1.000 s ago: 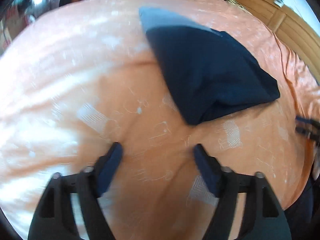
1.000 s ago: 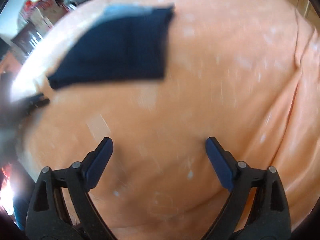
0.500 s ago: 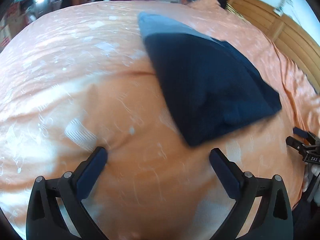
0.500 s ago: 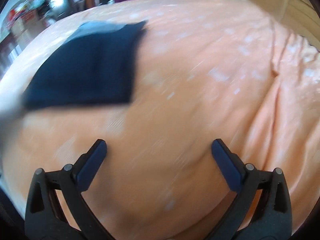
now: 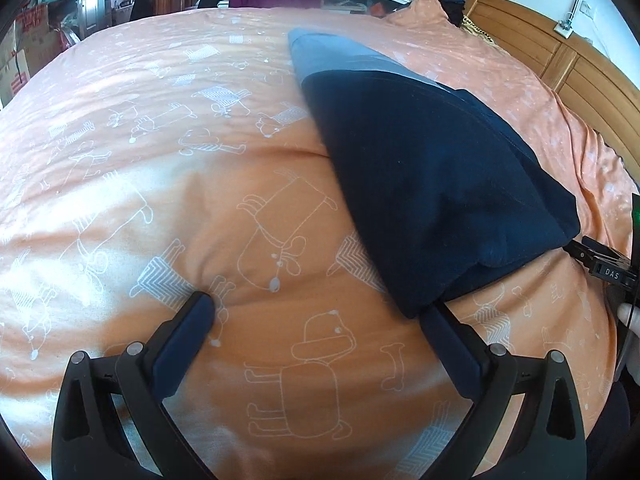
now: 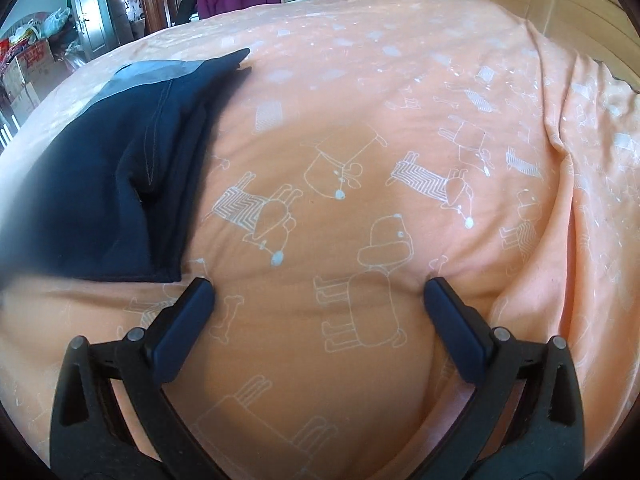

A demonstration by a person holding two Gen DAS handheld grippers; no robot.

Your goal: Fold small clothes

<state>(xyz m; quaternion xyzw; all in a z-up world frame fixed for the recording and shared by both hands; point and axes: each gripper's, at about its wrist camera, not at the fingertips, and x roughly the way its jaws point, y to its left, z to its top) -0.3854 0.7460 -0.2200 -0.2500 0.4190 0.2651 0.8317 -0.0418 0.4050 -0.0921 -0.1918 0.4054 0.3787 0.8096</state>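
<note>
left tool (image 5: 316,306): jaws spread wide, nothing held. its left fingertip presses into the orange duvet cover (image 5: 160,160); its right fingertip sits just under the near corner of the folded navy garment (image 5: 432,184), and contact there looks likely but cannot be confirmed.

right tool (image 6: 318,292): jaws spread wide, nothing held. both fingertips rest on the duvet cover (image 6: 400,120), the left one just beside the garment's (image 6: 120,184) near right corner, apart from it by a narrow strip of bedding.

garment: lies flat on the bed, folded into a compact block, a grey-blue band (image 5: 332,54) at its far end. in the right wrist view a stitched seam and a loose fold open along its right edge. in the left wrist view the right tool's black frame (image 5: 600,264) shows at the garment's right corner.

open room: broad bare bedding left of the garment and right of it. wooden headboard (image 5: 560,60) bounds the far right side; clutter beyond the bed's far edge.
</note>
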